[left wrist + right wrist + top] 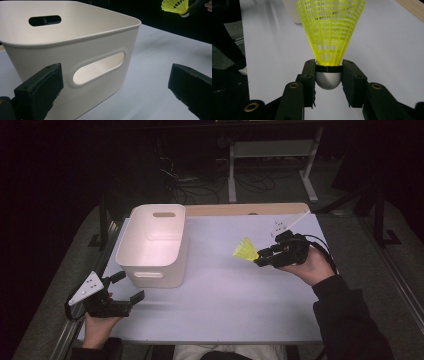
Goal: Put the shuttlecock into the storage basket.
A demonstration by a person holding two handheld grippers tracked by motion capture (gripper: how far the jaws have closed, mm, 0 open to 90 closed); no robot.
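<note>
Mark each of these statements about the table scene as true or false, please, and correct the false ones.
1. The right gripper is shut on the yellow plastic shuttlecock at its grey rounded base. True.
2. The white plastic bin with cut-out handles holds a second shuttlecock. False: its inside is empty.
3. The left gripper has its jaws open, with nothing between them. True.
4. The shuttlecock lies flat on the white table. False: it is held up above the table, to the right of the bin.
5. The left gripper clamps the bin's rim. False: it rests near the bin's front wall, apart from it.
</note>
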